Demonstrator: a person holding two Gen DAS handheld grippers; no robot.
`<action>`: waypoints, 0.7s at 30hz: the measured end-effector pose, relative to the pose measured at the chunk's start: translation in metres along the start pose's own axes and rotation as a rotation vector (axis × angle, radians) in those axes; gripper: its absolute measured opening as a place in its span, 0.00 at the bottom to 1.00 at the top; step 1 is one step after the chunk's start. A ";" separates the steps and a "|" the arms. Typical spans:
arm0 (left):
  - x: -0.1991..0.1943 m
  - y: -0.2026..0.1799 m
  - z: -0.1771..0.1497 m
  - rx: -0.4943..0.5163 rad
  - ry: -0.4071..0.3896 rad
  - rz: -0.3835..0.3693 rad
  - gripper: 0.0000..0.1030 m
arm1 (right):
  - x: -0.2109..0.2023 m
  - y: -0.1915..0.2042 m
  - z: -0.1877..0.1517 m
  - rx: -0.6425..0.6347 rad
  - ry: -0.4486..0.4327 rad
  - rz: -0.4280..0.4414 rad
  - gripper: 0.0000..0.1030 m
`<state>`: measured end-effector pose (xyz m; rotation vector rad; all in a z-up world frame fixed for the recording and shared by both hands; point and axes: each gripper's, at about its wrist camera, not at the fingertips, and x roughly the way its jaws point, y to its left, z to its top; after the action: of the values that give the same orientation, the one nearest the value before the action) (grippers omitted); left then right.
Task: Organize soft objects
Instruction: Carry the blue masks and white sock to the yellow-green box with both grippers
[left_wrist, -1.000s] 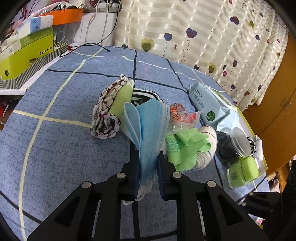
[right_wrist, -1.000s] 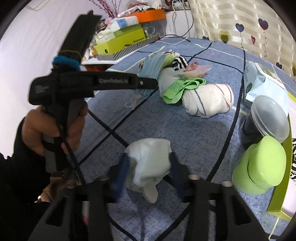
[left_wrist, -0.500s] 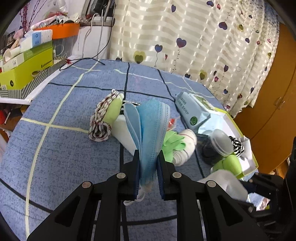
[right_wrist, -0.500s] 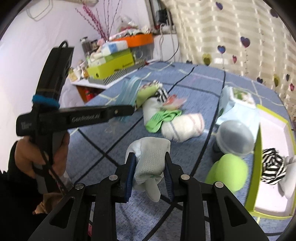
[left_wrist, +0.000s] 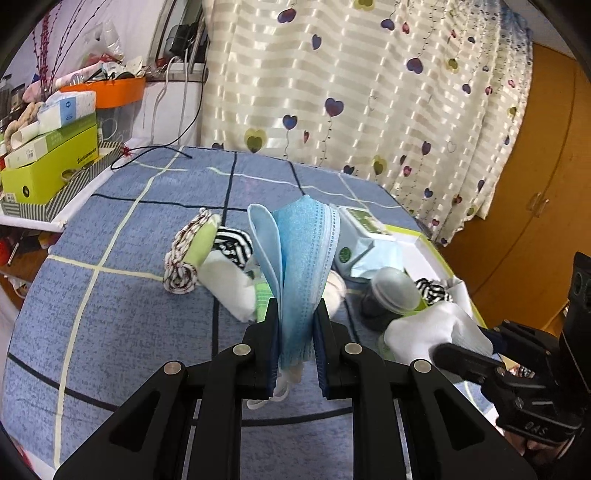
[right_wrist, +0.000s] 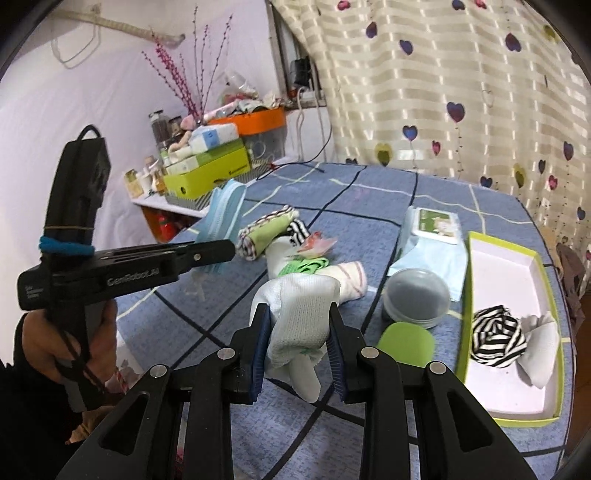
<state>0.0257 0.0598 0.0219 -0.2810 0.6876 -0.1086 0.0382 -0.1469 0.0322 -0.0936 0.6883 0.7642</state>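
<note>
My left gripper (left_wrist: 295, 332) is shut on a stack of blue face masks (left_wrist: 303, 258) and holds it above the blue checked table (left_wrist: 129, 314); the masks also show in the right wrist view (right_wrist: 221, 210). My right gripper (right_wrist: 297, 343) is shut on a white sock (right_wrist: 299, 314), lifted over the table; the sock also shows in the left wrist view (left_wrist: 432, 328). A green-rimmed white tray (right_wrist: 554, 417) at the right holds a striped sock (right_wrist: 496, 339) and a white cloth (right_wrist: 541, 343). A pile of rolled socks and cloths (right_wrist: 295, 254) lies mid-table.
A wet-wipes pack (right_wrist: 432, 232), a grey-lidded jar (right_wrist: 415, 295) and a green lid (right_wrist: 406, 341) stand left of the tray. Boxes (right_wrist: 207, 170) and clutter fill a shelf at the far left. A heart-print curtain (right_wrist: 461, 92) hangs behind the table.
My right gripper closed on the white sock and lifted it off the table. My left gripper rose with the masks, away from the pile.
</note>
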 end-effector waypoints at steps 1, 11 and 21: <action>-0.001 -0.002 0.000 0.001 -0.002 -0.004 0.17 | -0.002 -0.002 0.000 0.004 -0.005 -0.007 0.27; -0.002 -0.027 0.001 0.032 -0.004 -0.053 0.17 | -0.022 -0.023 -0.004 0.054 -0.043 -0.063 0.27; 0.008 -0.046 0.003 0.055 0.013 -0.080 0.17 | -0.034 -0.049 -0.009 0.102 -0.063 -0.099 0.27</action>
<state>0.0338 0.0150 0.0322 -0.2552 0.6851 -0.2050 0.0480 -0.2059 0.0383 -0.0109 0.6563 0.6335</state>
